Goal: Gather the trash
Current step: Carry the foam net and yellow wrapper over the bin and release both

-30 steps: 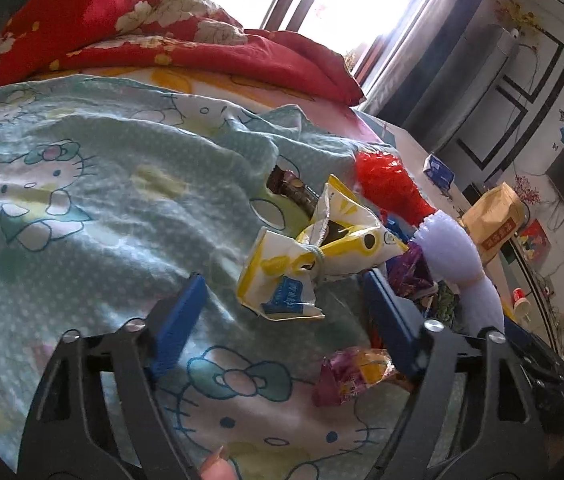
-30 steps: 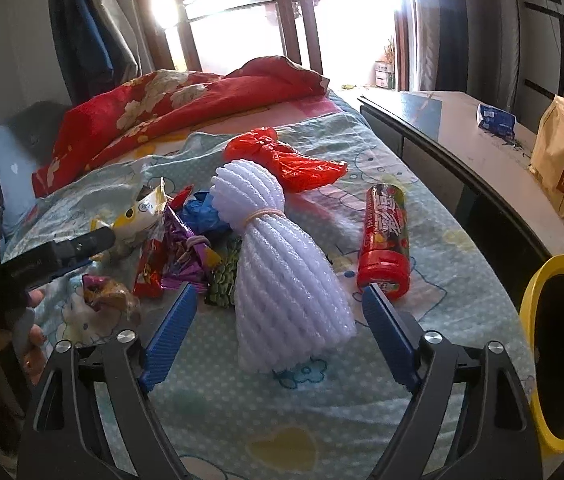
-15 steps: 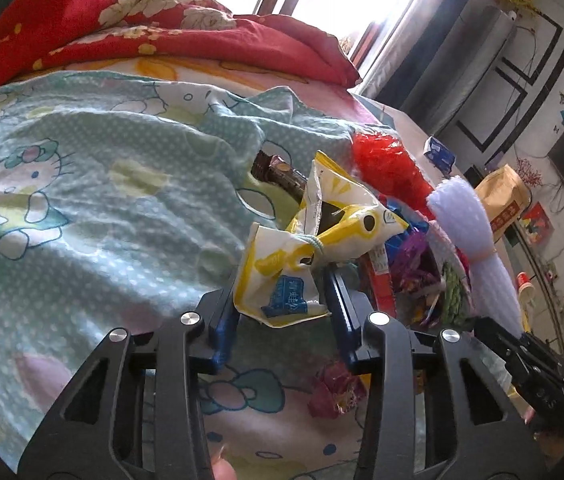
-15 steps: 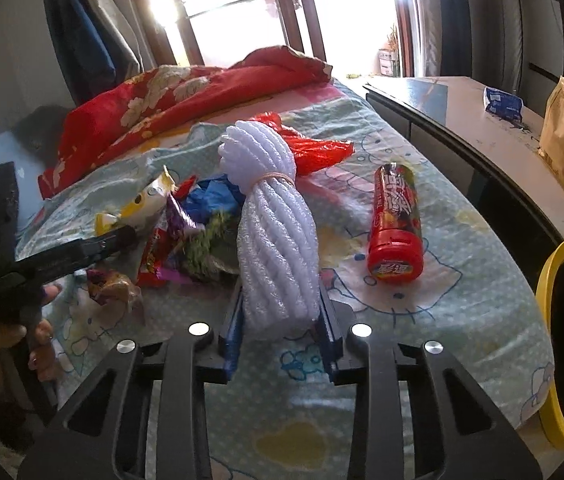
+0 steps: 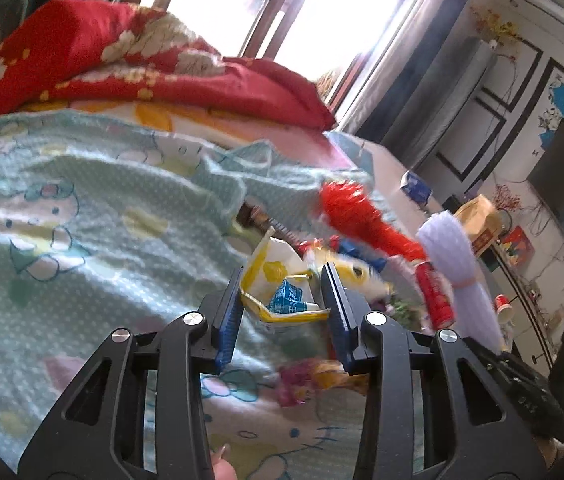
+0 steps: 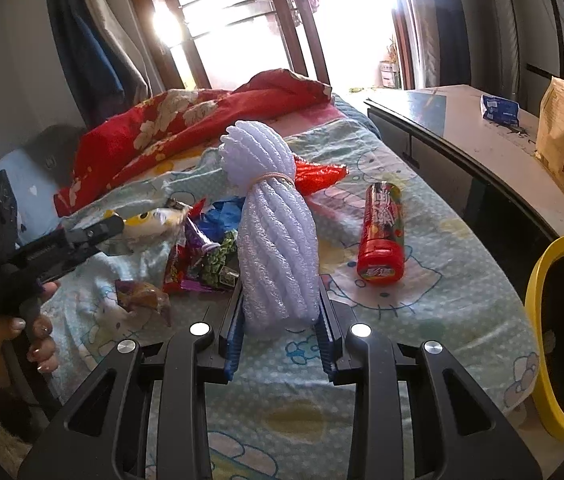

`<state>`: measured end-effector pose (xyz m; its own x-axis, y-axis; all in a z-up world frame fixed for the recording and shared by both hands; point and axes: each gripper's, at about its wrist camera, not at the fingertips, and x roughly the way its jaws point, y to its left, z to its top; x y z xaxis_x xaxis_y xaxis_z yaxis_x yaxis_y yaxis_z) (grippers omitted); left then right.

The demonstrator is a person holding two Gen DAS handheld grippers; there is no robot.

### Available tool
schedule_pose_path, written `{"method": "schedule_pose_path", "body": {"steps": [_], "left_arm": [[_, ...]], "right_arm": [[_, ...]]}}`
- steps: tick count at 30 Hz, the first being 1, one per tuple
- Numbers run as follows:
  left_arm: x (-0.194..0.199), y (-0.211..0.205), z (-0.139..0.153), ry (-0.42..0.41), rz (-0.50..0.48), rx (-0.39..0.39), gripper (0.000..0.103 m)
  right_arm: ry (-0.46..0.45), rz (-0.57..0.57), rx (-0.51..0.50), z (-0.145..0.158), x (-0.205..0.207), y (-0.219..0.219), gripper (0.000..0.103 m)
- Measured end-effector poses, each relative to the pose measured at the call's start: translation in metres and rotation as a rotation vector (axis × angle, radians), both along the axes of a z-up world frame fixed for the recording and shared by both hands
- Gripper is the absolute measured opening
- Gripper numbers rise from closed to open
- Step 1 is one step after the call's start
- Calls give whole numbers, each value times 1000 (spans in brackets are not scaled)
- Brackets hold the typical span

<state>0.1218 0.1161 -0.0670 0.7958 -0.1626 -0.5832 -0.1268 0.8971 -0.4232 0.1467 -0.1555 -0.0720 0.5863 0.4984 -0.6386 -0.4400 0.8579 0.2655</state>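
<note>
Trash lies heaped on the bedsheet (image 6: 421, 292), a pale green cartoon-print cover that we see running to a curved edge on the right, where the yellow-rimmed bin (image 6: 537, 288) stands just beyond it and the long desk (image 6: 433, 120) runs alongside. Behind the heap, the red quilt (image 6: 186, 120) closes off the far end; the near sheet in front of our grippers is bare.

Our right gripper (image 6: 280, 316) is clamped on the bottom of the white foam netting bundle (image 6: 274, 232), which stands nearly upright between the blue pads. Right of it the red snack tube (image 6: 381, 236) lies alone on open sheet, apart from the rest. Left of the bundle sits the wrapper pile (image 6: 202, 256).

Our left gripper (image 5: 282, 300) has the yellow-and-white snack bag (image 5: 278, 284) pinched between its pads, jaws closing on it, above the sheet. One small crumpled wrapper (image 5: 313, 376) lies just below it.
</note>
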Motion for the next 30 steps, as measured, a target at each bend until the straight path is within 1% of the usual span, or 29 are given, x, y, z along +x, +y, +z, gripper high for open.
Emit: {"method": "schedule_pose_path", "body": {"steps": [8, 15, 20, 30], "left_arm": [[-12, -17, 31, -93, -25, 23, 30], [-17, -36, 55, -155, -74, 37, 29], [-16, -57, 64, -171, -124, 48, 29], [-10, -101, 69, -185, -225, 78, 29]], "right_arm": [[-25, -13, 15, 12, -7, -13, 30], [-51, -48, 34, 24, -8, -30, 30], [-60, -84, 49, 31, -7, -48, 30], [-76, -165, 54, 37, -6, -83, 30]]}}
